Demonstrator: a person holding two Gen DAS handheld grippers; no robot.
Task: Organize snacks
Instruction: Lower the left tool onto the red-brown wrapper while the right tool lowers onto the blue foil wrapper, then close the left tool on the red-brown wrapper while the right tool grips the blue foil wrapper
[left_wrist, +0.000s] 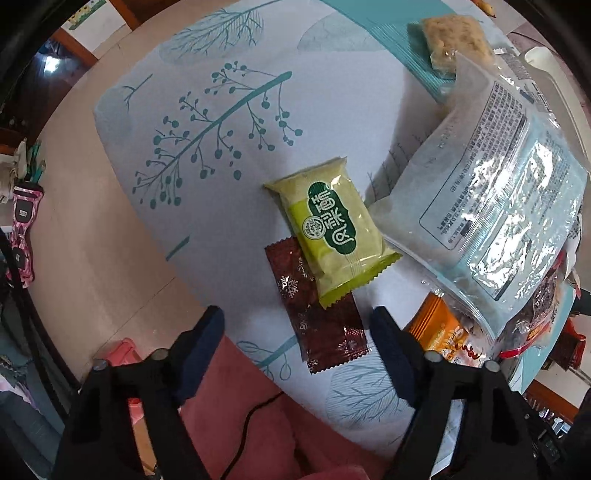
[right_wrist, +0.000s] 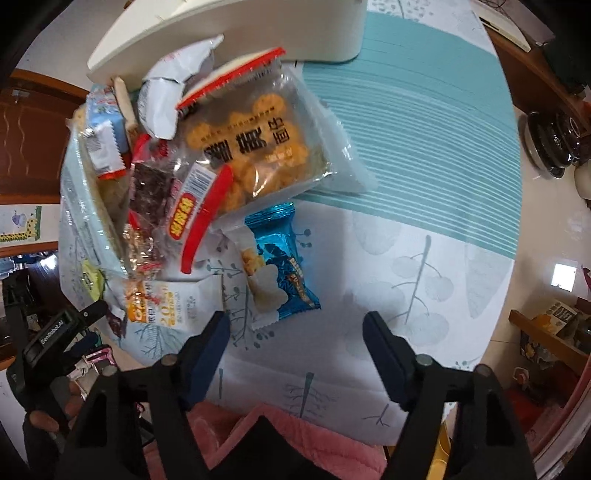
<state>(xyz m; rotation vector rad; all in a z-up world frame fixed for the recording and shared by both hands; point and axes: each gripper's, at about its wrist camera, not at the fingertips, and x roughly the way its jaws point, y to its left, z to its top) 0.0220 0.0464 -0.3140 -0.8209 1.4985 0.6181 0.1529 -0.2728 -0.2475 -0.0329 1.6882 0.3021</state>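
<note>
Barely begun: my left gripper (left_wrist: 297, 328) and right gripper (right_wrist: 295, 332) both hang with jaws apart, empty. The green snack packet (left_wrist: 332, 232), blue packet (right_wrist: 277, 258) and pile lie loose on the table (left_wrist: 207, 177).

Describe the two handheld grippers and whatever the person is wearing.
Both the left gripper and the right gripper have matte black angular frames with round pivot pins and dark navy fingers. In the right wrist view the left one bears a small white-lettered label. The person wears pink quilted clothing.
</note>
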